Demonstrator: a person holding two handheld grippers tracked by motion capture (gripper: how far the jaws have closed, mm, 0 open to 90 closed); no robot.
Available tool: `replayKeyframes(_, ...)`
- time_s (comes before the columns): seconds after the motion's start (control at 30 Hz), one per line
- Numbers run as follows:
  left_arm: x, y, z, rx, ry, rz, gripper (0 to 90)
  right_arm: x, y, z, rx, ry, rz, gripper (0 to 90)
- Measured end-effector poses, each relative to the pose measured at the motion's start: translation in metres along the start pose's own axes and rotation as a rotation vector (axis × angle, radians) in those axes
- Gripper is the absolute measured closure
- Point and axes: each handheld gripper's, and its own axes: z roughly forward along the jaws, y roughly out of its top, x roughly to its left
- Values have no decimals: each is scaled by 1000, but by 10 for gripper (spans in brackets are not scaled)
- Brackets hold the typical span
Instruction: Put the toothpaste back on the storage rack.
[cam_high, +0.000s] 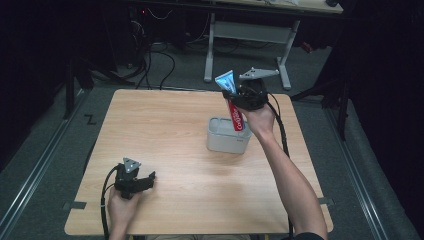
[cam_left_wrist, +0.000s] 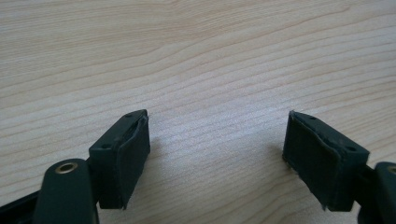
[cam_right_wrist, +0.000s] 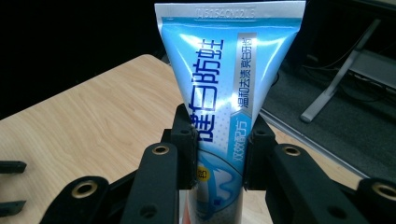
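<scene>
Fingers (cam_right_wrist: 187, 140) clamp toothpaste tube (cam_right_wrist: 224, 84) above bin (cam_high: 220, 140).

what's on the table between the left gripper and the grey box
Nothing: in the high view, bare wood table separates the left gripper from the grey box.

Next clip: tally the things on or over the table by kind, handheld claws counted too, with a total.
Toothpaste tube: 1, clamped in the right claw above the box
Grey box: 1, on the wooden table
Handheld claws: 2, the left claw open over bare wood
Total: 4
</scene>
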Motion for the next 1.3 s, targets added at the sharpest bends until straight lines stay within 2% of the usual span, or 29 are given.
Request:
replayKeyframes(0.17, 0, 0, 0, 1, 1, 2, 232, 3, -1, 11, -9, -2, -6, 716)
replayKeyframes(0.5, 0, 0, 0, 1, -1, 2, 232, 2, -8, 29, 12, -13, -11, 711)
replayKeyframes(0.67, 0, 0, 0, 2, 0, 3, 232, 0, -12, 32, 15, -35, -16, 706)
replayKeyframes(1.3, 0, 0, 0, 1, -1, 2, 233, -5, -29, 43, 77, -41, -4, 703)
